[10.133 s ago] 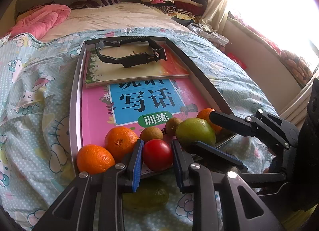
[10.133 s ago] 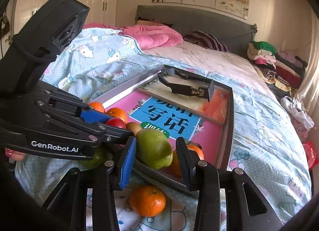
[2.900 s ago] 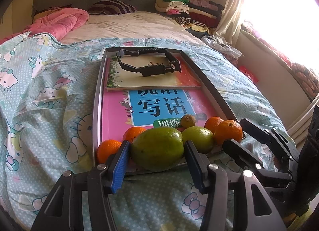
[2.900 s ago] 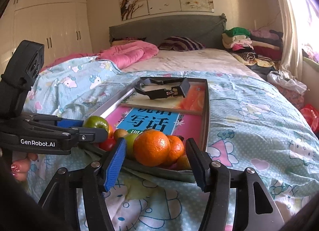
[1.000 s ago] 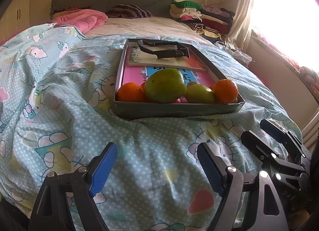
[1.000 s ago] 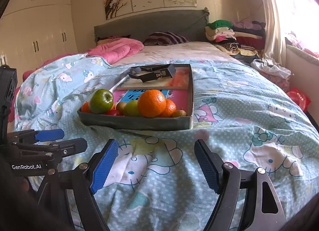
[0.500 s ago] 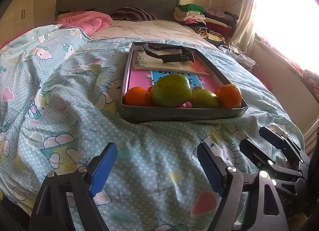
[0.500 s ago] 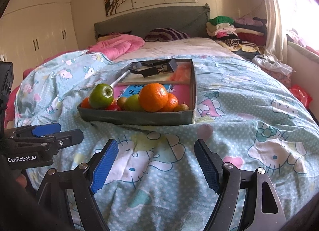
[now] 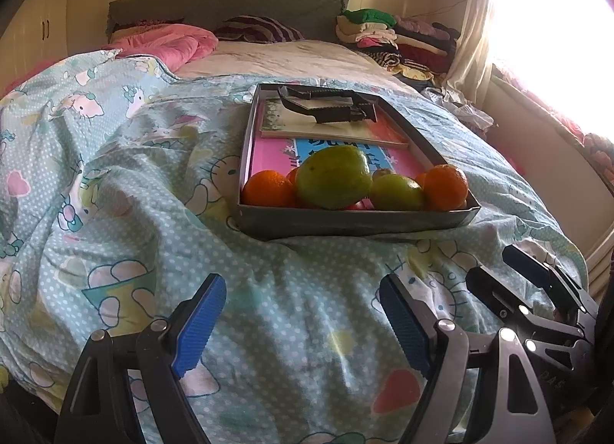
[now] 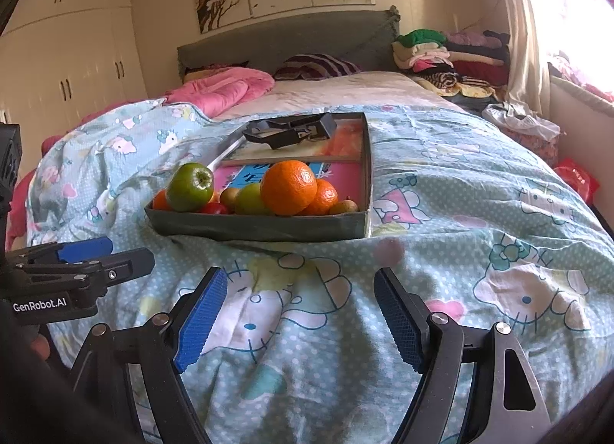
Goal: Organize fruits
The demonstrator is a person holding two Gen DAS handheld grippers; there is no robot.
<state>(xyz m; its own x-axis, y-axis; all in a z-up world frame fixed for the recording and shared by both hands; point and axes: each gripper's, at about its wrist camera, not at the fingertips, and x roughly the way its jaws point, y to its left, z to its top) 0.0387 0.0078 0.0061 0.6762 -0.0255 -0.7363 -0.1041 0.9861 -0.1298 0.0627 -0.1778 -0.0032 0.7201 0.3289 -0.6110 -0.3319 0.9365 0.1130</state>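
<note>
A grey tray (image 9: 345, 223) (image 10: 261, 231) lies on the bed. Its near end holds a large green fruit (image 9: 333, 177) (image 10: 190, 187), a smaller green fruit (image 9: 397, 192) (image 10: 249, 198), several oranges (image 9: 445, 182) (image 10: 288, 187), a red fruit (image 10: 213, 208) and small brown fruits (image 10: 343, 207). My left gripper (image 9: 303, 325) is open and empty, low over the quilt in front of the tray. My right gripper (image 10: 297, 315) is open and empty, also in front of the tray. Each gripper also shows in the other's view, the right (image 9: 537, 290) and the left (image 10: 84, 256).
Books (image 9: 330, 125) and a black plastic tool (image 9: 330, 106) (image 10: 291, 129) fill the tray's far end. The light-blue cartoon quilt (image 9: 134, 183) is rumpled. A pink blanket (image 10: 222, 93), pillow and folded clothes (image 10: 449, 56) lie at the headboard. A bright window is at the right.
Both grippers have drawn back slightly from the tray and stay open. Earlier, they carried the large green fruit and an orange to the tray and released them there.
</note>
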